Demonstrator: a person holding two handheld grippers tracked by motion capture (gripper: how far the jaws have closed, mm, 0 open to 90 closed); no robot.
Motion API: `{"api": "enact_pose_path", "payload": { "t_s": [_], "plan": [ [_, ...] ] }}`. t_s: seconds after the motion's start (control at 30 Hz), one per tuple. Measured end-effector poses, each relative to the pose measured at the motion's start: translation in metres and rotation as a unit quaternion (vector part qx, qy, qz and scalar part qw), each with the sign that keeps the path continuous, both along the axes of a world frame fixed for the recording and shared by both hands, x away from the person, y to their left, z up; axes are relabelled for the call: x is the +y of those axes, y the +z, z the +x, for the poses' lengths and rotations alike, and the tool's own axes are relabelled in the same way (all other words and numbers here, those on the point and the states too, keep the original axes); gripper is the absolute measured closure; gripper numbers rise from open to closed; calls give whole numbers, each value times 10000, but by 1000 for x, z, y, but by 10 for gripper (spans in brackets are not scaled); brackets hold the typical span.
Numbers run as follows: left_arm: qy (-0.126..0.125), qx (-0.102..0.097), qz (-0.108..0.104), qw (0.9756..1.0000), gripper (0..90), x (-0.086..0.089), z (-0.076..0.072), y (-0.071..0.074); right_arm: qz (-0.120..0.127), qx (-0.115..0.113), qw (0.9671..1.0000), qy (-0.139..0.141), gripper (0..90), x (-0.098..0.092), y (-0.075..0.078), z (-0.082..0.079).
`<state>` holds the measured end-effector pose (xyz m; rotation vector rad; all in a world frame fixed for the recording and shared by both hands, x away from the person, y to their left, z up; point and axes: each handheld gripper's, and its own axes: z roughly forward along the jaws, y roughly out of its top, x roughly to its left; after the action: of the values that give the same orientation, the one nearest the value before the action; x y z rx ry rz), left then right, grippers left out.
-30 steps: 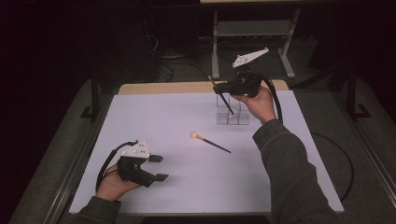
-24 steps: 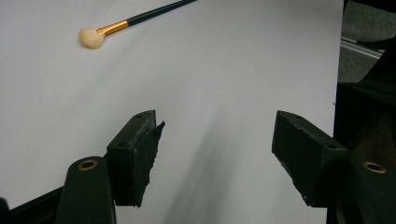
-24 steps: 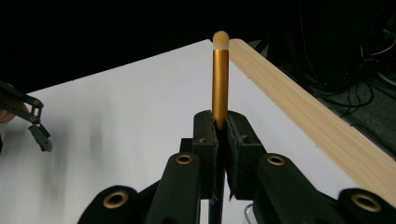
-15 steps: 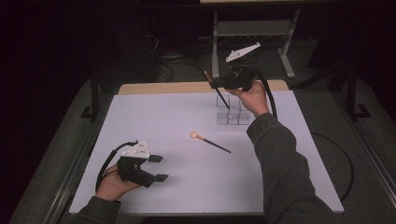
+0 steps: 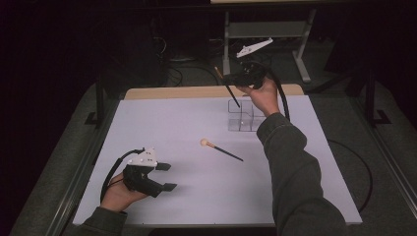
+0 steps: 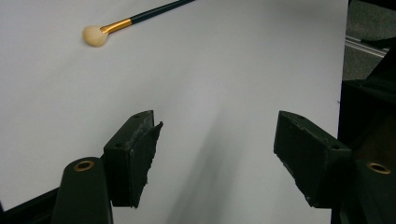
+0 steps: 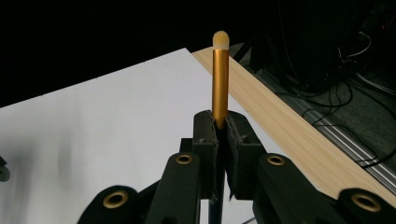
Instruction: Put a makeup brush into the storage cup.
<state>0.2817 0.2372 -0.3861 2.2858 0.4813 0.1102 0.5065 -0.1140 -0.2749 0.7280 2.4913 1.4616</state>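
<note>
We see the loose brush [image 5: 221, 149] lying mid-worktop [image 5: 162, 123], organiser [image 5: 244, 116] behind it to the right. Held brush [image 5: 227, 87] hangs above the organiser's left side. Left gripper [image 5: 166, 176] sits near-left.

The high view looked forward and down over the white table [image 5: 162, 123]. Both gripper views looked closely along their jaws, sharing that tabletop.

Olive-green sleeves [image 5: 290, 162]; 2 black grippers, brass screws, black cables.

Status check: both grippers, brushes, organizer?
Right gripper shut on held brush, above clear organizer. Left gripper open, empty. Second brush lying mid-table. Nothing blocking the organizer.
</note>
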Motion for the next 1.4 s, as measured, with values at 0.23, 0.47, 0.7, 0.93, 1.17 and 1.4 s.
{"api": "enact_pose_path", "payload": {
  "t_s": [0.23,0.47,0.7,0.93,1.17,1.4],
  "plan": [
    [8,23,-8,10000,290,1,0,0,6,24,10000,-45,823,0,-6,5],
    [9,35,32,10000,290,2,1,-1,-29,108,9999,-115,823,2,-14,12],
    [-4,14,-8,10000,294,1,1,-1,4,147,9998,-156,823,3,-19,14],
    [-11,-2,51,10000,293,2,1,-1,-36,177,9997,-177,823,5,-26,18],
    [11,14,33,10000,292,2,1,-1,-70,209,9995,-233,823,6,-30,20],
    [5,2,31,10000,292,2,2,-1,-96,217,9993,-284,823,7,-33,21]
  ]
}}
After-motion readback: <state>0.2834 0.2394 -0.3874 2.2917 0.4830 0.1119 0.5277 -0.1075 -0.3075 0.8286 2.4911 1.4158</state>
